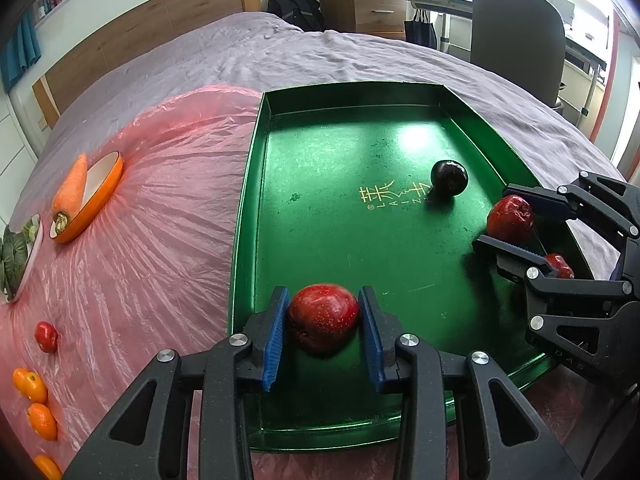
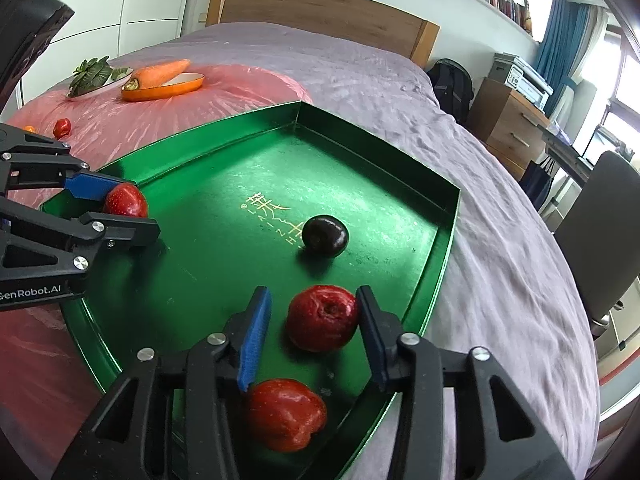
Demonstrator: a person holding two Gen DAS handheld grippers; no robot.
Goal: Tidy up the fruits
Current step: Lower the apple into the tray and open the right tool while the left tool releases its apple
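The left gripper (image 1: 324, 320) is pinching a red apple (image 1: 323, 317) between its blue pads, jaws pressed against both sides of the fruit, right at the near left edge of the green tray (image 1: 256, 184). From the right wrist view that same gripper (image 2: 120, 210) is showing at the tray's left rim with the apple (image 2: 125, 201) gripped.

Over on the other side, the right gripper (image 2: 312, 320) is standing with its jaws spread, a second red apple (image 2: 322, 317) sitting on the tray floor between them; there is a clear gap to the left pad, while the right pad is just beside the fruit, and I cannot tell whether it is touching. A third red apple (image 2: 285, 414) is lying just below it, close to the near rim. A dark plum (image 2: 324, 236) is resting near the gold lettering in the middle of the tray.

The tray is sitting on a bed (image 2: 500, 216), partly over a pink plastic sheet (image 1: 160, 208). On that sheet a carrot (image 1: 71, 190) is leaning on an orange dish (image 1: 102, 200), with leafy greens (image 1: 14, 256), a small red fruit (image 1: 46, 337) and several oranges (image 1: 36, 404) waiting well apart from the tray.
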